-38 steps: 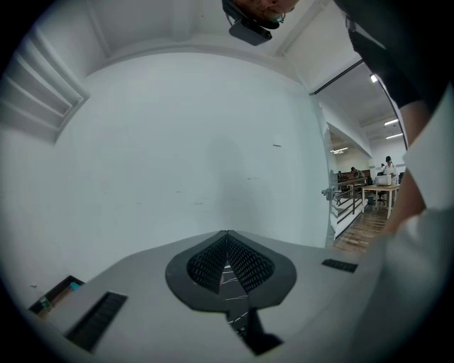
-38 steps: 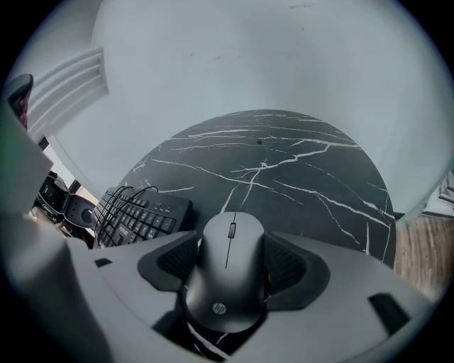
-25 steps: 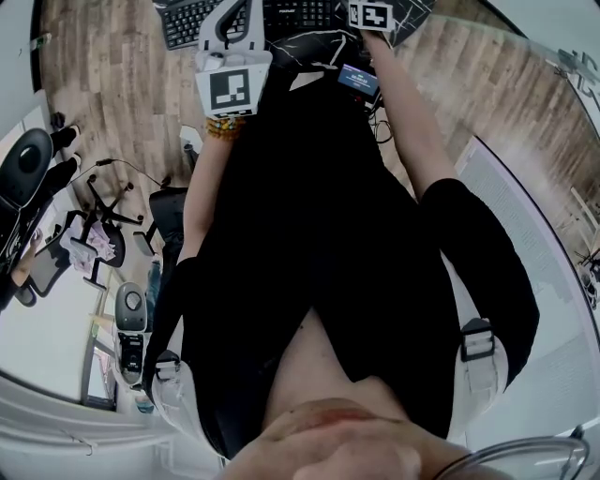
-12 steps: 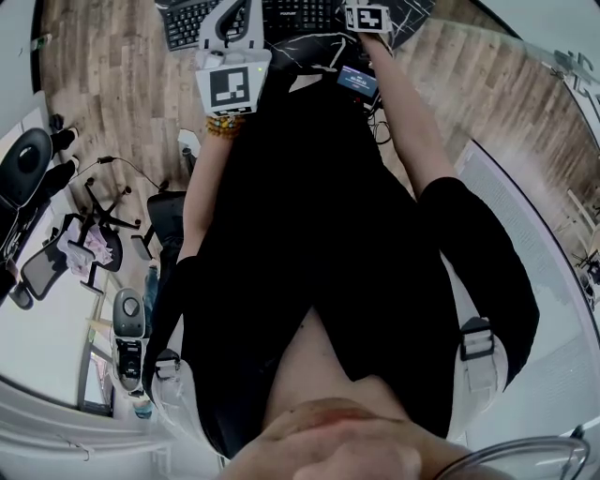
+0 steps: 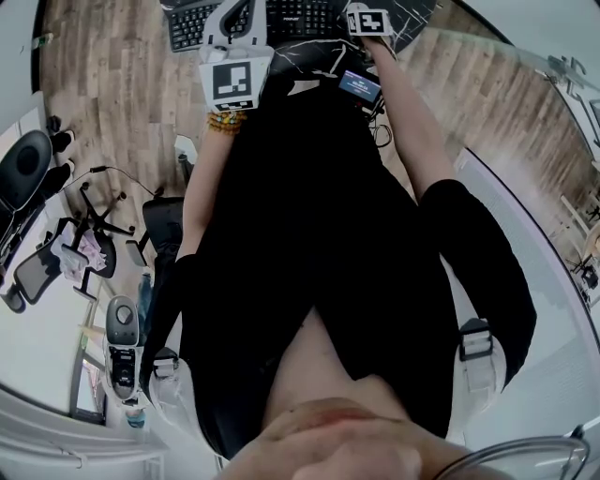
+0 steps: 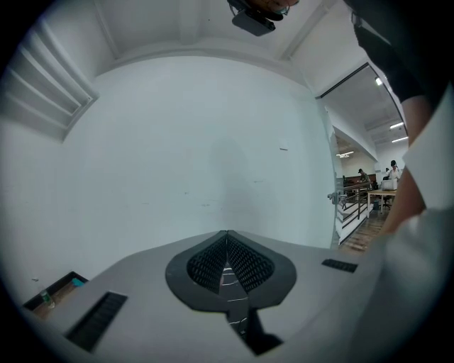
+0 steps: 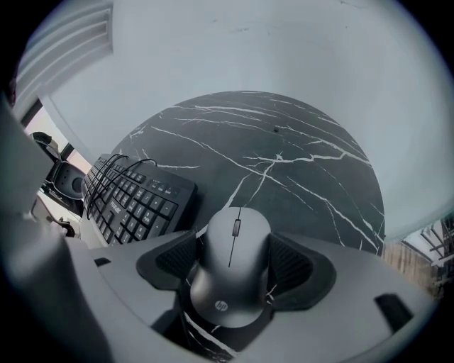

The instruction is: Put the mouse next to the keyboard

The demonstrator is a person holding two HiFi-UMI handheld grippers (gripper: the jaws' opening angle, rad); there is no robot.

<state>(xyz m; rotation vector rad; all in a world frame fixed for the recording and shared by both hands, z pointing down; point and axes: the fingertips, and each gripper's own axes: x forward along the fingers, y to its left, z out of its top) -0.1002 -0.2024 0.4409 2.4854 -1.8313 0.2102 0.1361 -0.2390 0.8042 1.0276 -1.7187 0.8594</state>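
Observation:
A dark grey mouse sits between the pads of my right gripper. The jaws are shut on its sides, just over the black marble table. The black keyboard lies directly left of the mouse, a small gap away. In the head view the keyboard shows at the top edge, with the right gripper's marker cube beside it. My left gripper is shut on nothing and points at a white wall; its marker cube hangs near the keyboard's near edge.
A thin cable runs across the keyboard's keys. The table is round and its edge curves close on the right. Office chairs stand on the wooden floor to the left. A small device with a blue screen hangs by the person's right arm.
Almost nothing differs: both grippers keep their places by the keyboard, and only the head view has drifted a little.

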